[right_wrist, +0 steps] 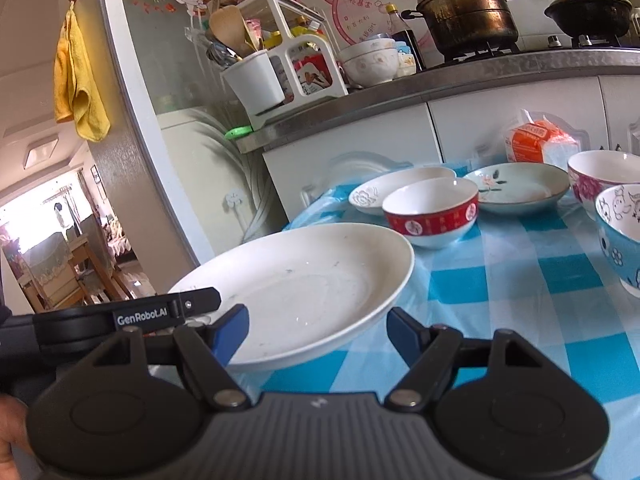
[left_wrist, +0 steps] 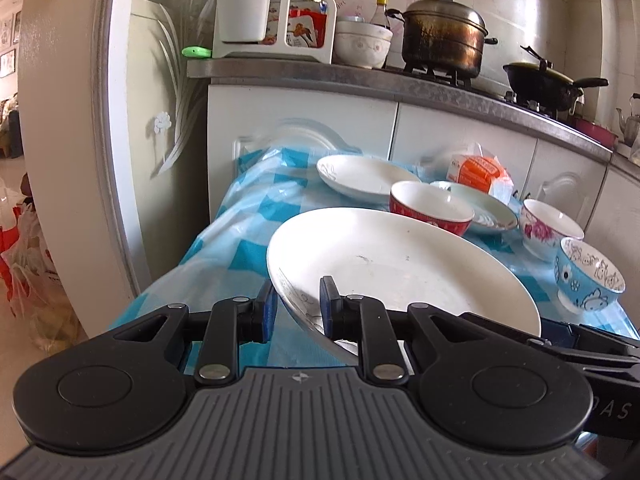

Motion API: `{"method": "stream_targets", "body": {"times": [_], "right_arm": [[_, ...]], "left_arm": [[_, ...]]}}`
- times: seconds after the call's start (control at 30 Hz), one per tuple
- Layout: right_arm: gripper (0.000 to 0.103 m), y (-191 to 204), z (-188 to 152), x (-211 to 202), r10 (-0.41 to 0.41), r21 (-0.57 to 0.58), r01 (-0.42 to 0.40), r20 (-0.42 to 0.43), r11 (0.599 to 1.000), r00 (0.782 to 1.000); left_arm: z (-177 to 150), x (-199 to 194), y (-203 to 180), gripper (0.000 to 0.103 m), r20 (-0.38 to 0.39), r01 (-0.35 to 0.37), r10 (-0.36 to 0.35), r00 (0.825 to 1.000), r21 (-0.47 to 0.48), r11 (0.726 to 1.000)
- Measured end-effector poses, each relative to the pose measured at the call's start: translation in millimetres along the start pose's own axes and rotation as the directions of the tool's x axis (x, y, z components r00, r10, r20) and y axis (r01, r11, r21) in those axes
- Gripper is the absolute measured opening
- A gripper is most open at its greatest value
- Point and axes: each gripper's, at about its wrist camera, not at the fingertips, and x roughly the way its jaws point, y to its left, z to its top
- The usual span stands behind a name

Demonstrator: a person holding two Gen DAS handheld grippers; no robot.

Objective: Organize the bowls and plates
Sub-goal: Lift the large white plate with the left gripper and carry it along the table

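Observation:
My left gripper (left_wrist: 298, 308) is shut on the near rim of a large white plate (left_wrist: 400, 268) and holds it tilted above the blue checked tablecloth (left_wrist: 248, 216). The same plate (right_wrist: 304, 284) shows in the right wrist view, with the left gripper's finger clamped on its left rim. My right gripper (right_wrist: 318, 332) is open, its blue pads on either side of the plate's near edge, not touching. Behind stand a red bowl (right_wrist: 432, 212), a white plate (right_wrist: 384, 192), a flowered plate (right_wrist: 516, 188), a pink-flower bowl (right_wrist: 604, 176) and a blue bowl (right_wrist: 620, 232).
White cabinets (left_wrist: 304, 120) and a grey counter (left_wrist: 360, 80) rise behind the table, bearing a utensil rack (right_wrist: 276, 68), stacked bowls (right_wrist: 372, 60), a steamer pot (right_wrist: 468, 12) and a wok (right_wrist: 588, 12). An orange packet (right_wrist: 536, 144) lies at the table's back. A door frame (left_wrist: 116, 120) stands left.

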Motion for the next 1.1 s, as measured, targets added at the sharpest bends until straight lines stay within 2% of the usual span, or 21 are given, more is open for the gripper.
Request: {"method": "stream_targets", "body": {"times": [0.73, 1.1], "right_arm": [[0.076, -5.9, -21.5, 4.0, 0.000, -0.011, -0.001, -0.081, 1.000, 0.997], [0.077, -4.9, -26.2, 7.4, 0.000, -0.044, -0.005, -0.108, 0.999, 0.994]], "left_arm": [[-22.1, 11.4, 3.9, 0.020, -0.083, -0.009, 0.007, 0.997, -0.026, 1.000], [-26.6, 15.6, 6.5, 0.020, -0.100, -0.018, 0.013, 0.995, -0.044, 0.999]]}}
